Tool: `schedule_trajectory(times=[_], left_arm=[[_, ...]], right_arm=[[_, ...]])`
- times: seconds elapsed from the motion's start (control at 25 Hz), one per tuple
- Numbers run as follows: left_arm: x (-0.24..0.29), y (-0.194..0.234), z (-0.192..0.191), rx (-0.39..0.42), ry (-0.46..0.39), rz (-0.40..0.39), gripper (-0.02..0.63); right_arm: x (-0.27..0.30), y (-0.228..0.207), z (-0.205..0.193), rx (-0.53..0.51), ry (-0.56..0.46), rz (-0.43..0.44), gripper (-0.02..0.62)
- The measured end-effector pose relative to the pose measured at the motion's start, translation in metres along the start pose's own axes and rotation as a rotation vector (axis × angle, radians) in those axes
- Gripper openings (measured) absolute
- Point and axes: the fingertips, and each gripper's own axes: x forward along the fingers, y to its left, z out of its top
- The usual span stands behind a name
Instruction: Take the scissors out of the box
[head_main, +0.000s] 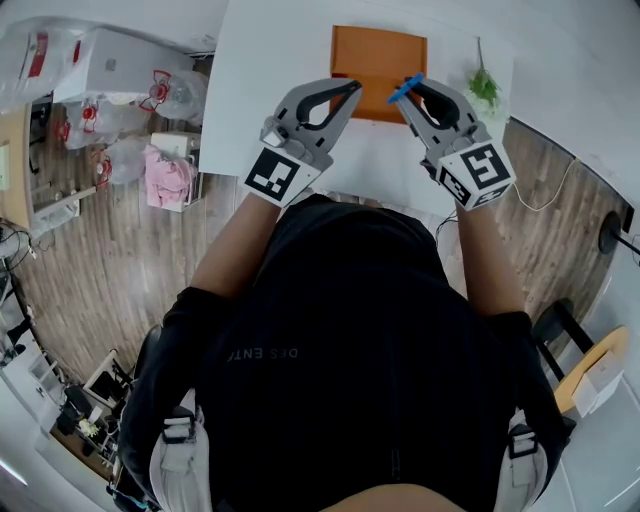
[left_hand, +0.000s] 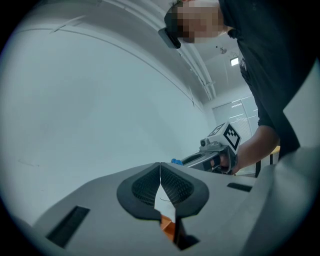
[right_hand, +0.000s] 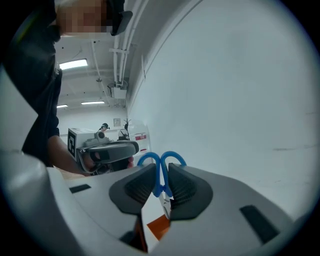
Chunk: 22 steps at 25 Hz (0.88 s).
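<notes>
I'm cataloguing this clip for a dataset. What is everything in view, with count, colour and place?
box: one, orange, on the table beyond the grippers
scissors: one pair, blue handles, between the right gripper's jaws, above the table
plant: one, green, near the table's right edge
table: one, white, in front of the person
bags: several, clear and pink, left of the table
floor: one, brown wood, around the table
shirt: one, black, on the person
left gripper: one, grey, jaws together, empty
right gripper: one, grey, shut on the scissors
</notes>
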Motion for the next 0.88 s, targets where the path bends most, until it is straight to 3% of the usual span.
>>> schedule_trajectory(times=[0.36,0.88], left_arm=[[-0.003,-0.014,0.022,0.032,-0.004,-0.036,0.020],[-0.006,-0.017,0.034,0.029,-0.022,-0.036,0.020]], right_arm=[[-0.027,0.021,0.046,-0.018,-0.122,0.038,0.091],[-0.034,0.032,0.063,-0.047,-0.182,0.050,0.089]])
